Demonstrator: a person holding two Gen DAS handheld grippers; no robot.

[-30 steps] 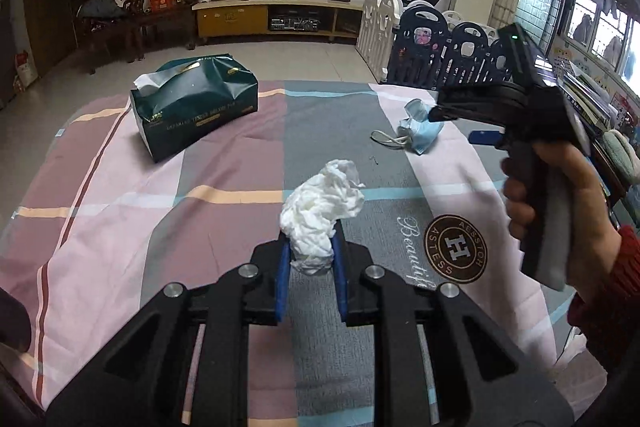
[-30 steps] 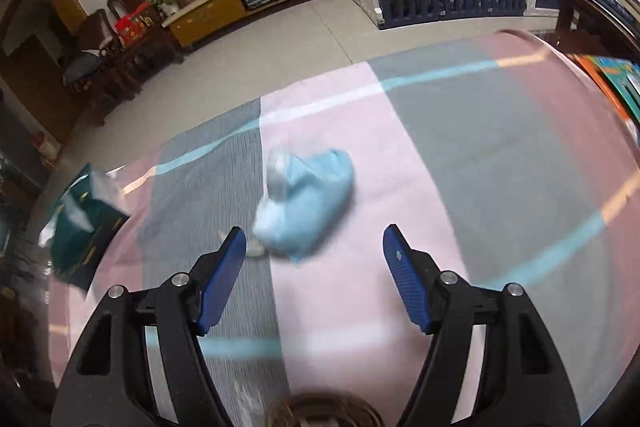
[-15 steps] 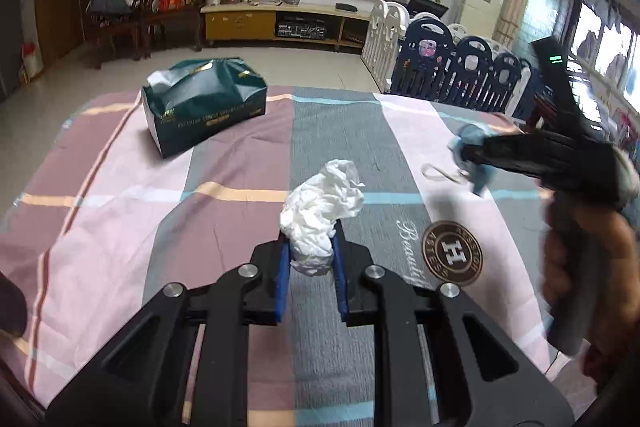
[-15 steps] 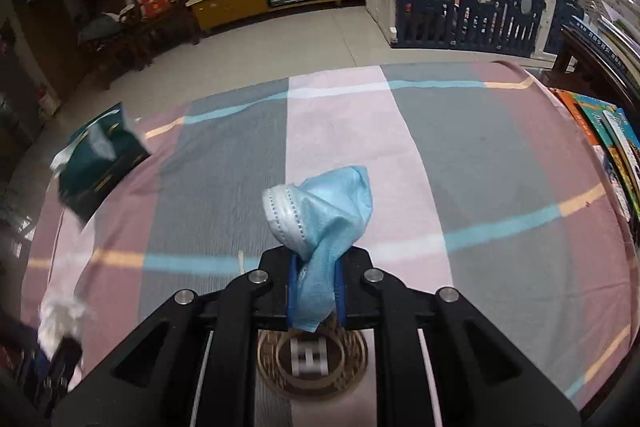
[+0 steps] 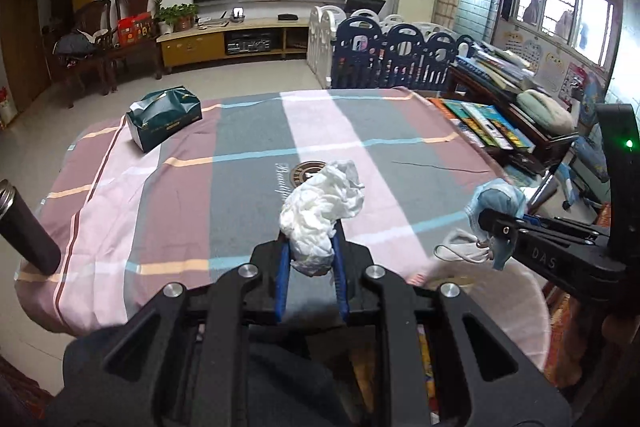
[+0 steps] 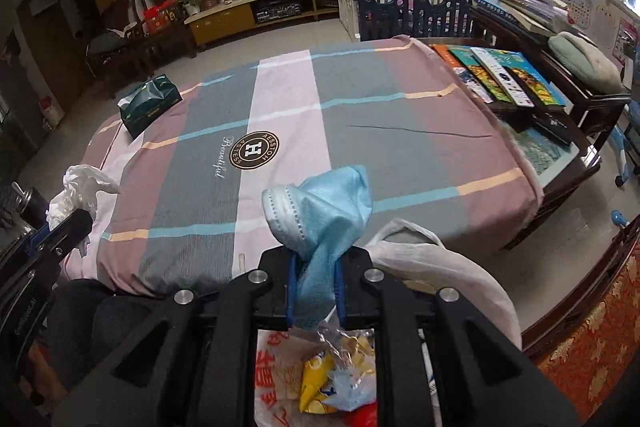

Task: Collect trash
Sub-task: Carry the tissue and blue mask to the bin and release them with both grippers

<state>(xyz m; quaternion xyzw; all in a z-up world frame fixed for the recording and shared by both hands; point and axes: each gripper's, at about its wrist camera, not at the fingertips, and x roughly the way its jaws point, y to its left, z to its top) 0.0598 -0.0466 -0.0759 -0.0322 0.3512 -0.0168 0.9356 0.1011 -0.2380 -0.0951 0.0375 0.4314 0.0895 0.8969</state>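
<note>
The left tool [image 5: 311, 259] is clenched on a crumpled white tissue [image 5: 322, 213], which stands up from between its blue pads, while the right tool [image 6: 314, 287] is clenched on a blue face mask [image 6: 320, 213], pinched at its lower end so the pleated body and white edge flop above the pads. Both pieces of trash are lifted clear of the desk [image 6: 400, 115], whose striped cloth shows no other loose litter in either view; only a green tissue pack [image 6: 149, 99] sits at its far left corner, and that looks like something to keep rather than discard. Directly below the right tool hangs a white plastic bag [image 6: 452, 267], its mouth open and already holding wrappers and scraps, so the mask appears lined up for dropping. The tissue is held further left, near the desk's front edge and not yet over the bag. By this reading the picking-up is done, and what remains is releasing both items into the bag, mask first.
</note>
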